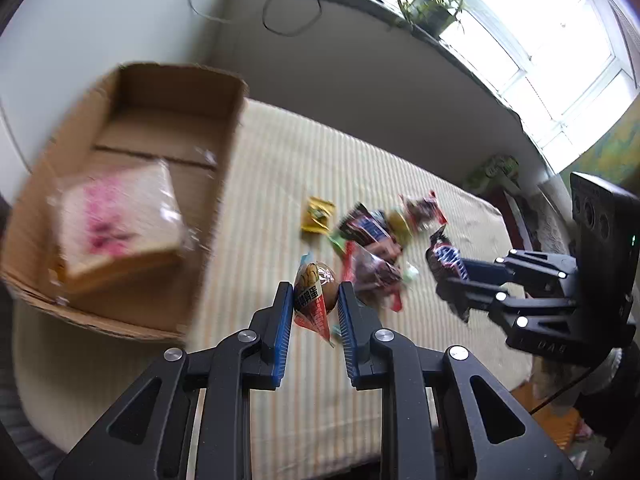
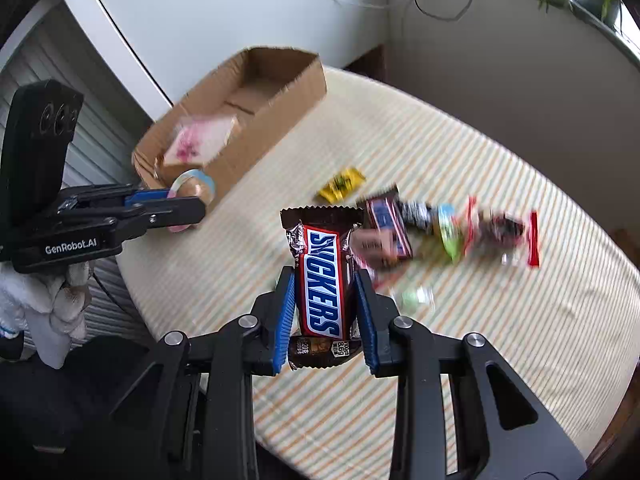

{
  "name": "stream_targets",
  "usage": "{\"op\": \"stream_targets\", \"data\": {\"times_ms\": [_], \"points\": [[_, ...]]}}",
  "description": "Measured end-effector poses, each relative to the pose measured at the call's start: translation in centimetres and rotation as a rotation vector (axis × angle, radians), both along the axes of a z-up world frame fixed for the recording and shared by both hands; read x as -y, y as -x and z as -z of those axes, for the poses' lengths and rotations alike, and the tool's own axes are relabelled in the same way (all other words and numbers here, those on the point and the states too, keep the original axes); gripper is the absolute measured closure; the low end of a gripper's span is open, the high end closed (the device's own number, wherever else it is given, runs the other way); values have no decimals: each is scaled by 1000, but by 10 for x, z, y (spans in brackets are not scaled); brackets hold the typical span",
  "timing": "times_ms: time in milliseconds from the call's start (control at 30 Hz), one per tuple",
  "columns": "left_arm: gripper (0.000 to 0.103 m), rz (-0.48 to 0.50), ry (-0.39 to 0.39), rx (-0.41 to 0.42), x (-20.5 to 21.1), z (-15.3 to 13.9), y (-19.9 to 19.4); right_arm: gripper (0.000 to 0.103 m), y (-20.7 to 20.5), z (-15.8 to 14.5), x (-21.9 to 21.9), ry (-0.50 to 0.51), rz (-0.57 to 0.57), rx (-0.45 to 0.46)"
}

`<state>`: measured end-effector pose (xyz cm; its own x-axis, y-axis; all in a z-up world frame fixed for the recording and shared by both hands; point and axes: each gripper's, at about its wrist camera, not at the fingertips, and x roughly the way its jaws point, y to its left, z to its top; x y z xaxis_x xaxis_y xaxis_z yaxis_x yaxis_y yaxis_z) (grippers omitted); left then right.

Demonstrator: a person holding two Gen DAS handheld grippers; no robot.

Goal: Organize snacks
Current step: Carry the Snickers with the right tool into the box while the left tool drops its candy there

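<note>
My left gripper point(image 1: 314, 300) is shut on a packaged braised egg point(image 1: 314, 288), held above the striped table; it also shows in the right wrist view point(image 2: 188, 204). My right gripper point(image 2: 325, 304) is shut on a Snickers pack point(image 2: 322, 280), held above the table; it also shows in the left wrist view point(image 1: 448, 276). An open cardboard box point(image 1: 224, 160) at the left holds a wrapped toast slice point(image 1: 116, 224). The box point(image 2: 276, 120) and the toast point(image 2: 200, 140) also show in the right wrist view.
A loose pile of snack packets point(image 1: 376, 236) lies mid-table, with a yellow sachet point(image 1: 318, 214) beside it. In the right wrist view the pile point(image 2: 440, 228) and the sachet point(image 2: 342, 184) lie beyond the Snickers. A windowsill with a plant point(image 1: 432, 8) runs behind.
</note>
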<state>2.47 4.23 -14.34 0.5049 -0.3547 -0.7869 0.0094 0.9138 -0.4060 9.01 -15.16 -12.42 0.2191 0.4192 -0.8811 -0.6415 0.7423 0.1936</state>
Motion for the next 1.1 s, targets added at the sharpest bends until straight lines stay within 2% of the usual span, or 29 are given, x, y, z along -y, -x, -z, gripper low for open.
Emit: {"op": "stream_targets", "data": {"times_ms": [400, 667, 1100], "points": [[82, -131, -40, 63, -57, -22, -1, 73, -27, -30, -63, -22, -85, 66], [82, -186, -77, 90, -87, -27, -19, 73, -41, -28, -111, -30, -126, 61], [82, -236, -119, 73, -114, -16, -50, 73, -72, -22, -164, -13, -141, 45]]}}
